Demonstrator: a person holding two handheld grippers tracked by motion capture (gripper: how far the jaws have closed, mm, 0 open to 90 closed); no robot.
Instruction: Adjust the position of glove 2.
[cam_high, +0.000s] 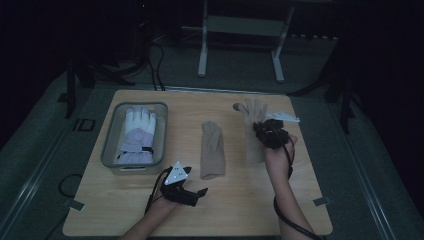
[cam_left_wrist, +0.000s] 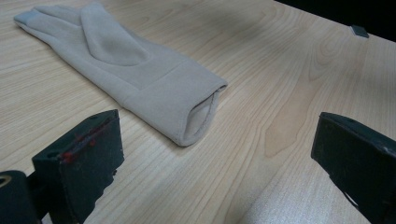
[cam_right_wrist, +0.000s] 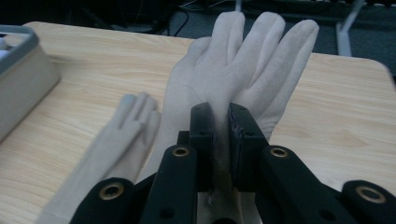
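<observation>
Beige glove (cam_right_wrist: 238, 65) pinched at palm in right gripper (cam_high: 270, 134), lifted off table (cam_high: 240, 200), well right of grey bin (cam_high: 111, 150). Second beige glove (cam_high: 212, 149) flat, between bin and lifted one. Left gripper (cam_high: 187, 191) jaws wide apart, empty, near its cuff. Step: carrying. Next, likely: swing toward bin holding white glove (cam_high: 137, 135), release.

Beige glove (cam_right_wrist: 243, 70) lifted, fingers spread, palm pinched.

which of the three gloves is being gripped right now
The beige glove on the right side of the table, pinched in the right tongs. The other beige glove lies free mid-table, and the white glove sits in the grey tray.
</observation>
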